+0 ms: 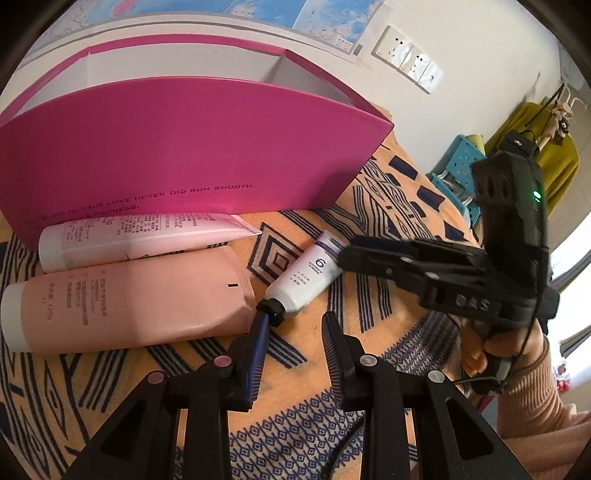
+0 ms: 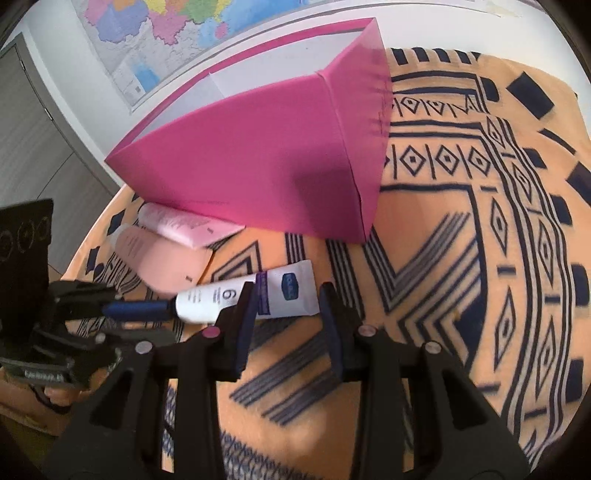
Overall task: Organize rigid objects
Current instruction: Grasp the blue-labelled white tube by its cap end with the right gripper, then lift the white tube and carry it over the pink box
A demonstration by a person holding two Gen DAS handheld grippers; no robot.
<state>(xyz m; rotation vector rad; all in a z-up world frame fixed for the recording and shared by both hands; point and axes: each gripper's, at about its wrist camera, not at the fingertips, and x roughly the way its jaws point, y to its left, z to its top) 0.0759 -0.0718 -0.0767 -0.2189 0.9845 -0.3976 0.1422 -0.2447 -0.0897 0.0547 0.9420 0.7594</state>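
Left wrist view, tube: a small white tube [image 1: 310, 277] with a black cap and a blue "6" lies flat at centre frame, cap toward 7 o'clock.
Left wrist view, setting: an orange cloth [image 1: 388, 206] with a navy pattern covers the surface. An open magenta box [image 1: 184, 147] stands at 10 o'clock. Two pink tubes [image 1: 129, 302] lie side by side along its front. A map [image 1: 325, 22] and wall switches [image 1: 410, 59] hang at 12 to 1 o'clock.
Left wrist view, fingers: the left gripper [image 1: 293, 319] sits at 6 o'clock with its fingers drawn close and a narrow gap showing. The left pad touches the cap. Whether the cap is pinched cannot be told.
Left wrist view, other hand: the right gripper [image 1: 345, 254] reaches in from 3 o'clock, its tip at the tube's crimped tail.
Right wrist view, tube: the tube lies crosswise just below centre, cap toward 9 o'clock.
Right wrist view, setting: the box stands at 11 o'clock. A grey cabinet [image 2: 37, 129] is at 9 o'clock.
Right wrist view, fingers: the right fingers are spread, with the tail between them. The left finger crosses the tube by the "6". No squeeze shows.
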